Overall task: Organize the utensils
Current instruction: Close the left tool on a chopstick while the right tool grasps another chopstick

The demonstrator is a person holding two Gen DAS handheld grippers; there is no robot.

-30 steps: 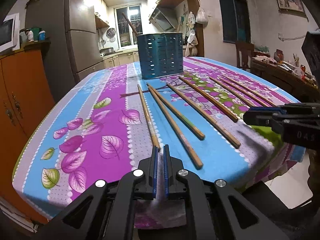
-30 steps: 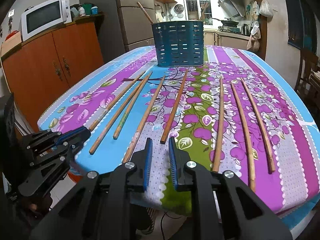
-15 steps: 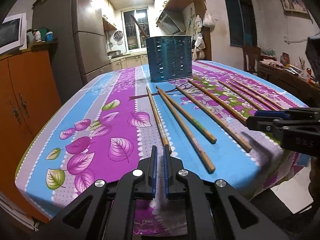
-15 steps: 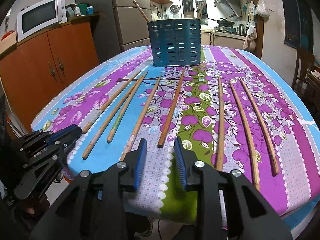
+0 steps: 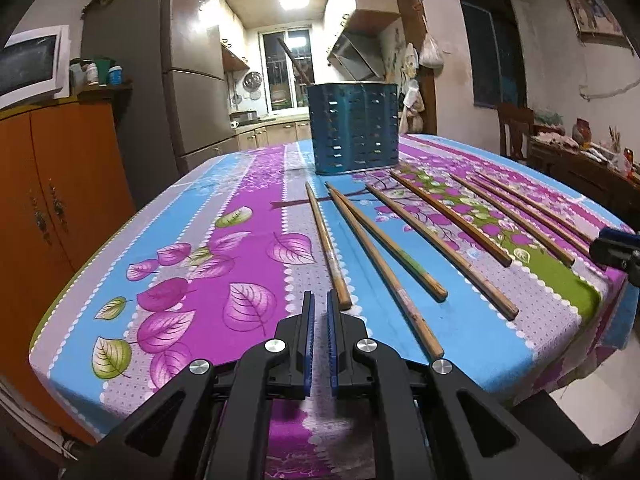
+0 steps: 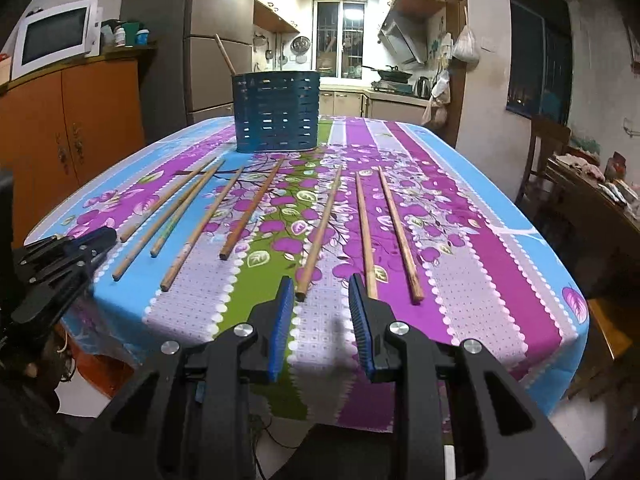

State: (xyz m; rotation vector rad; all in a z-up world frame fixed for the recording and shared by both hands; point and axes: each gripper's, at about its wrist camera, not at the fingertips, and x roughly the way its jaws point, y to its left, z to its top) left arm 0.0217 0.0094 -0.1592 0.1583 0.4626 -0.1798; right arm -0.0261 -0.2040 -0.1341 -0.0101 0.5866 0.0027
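Observation:
Several wooden chopsticks lie side by side on the flowered tablecloth, pointing toward a blue perforated utensil holder (image 5: 354, 128) at the table's far end; one chopstick stands in it. It also shows in the right wrist view (image 6: 276, 110). My left gripper (image 5: 320, 304) is nearly shut and empty, just short of the near end of the leftmost chopstick (image 5: 326, 244). My right gripper (image 6: 320, 290) is open and empty, its jaws on either side of the near end of a chopstick (image 6: 320, 228).
The table (image 6: 500, 216) ends just below both grippers. An orange cabinet (image 5: 52, 184) with a microwave stands to the left, a fridge (image 5: 176, 80) behind it. A wooden chair (image 6: 544, 152) and a cluttered sideboard stand to the right.
My right gripper has opened wider and shifted right, from the fourth chopstick to the fifth. My left gripper has dropped lower and moved up to the leftmost chopstick's end.

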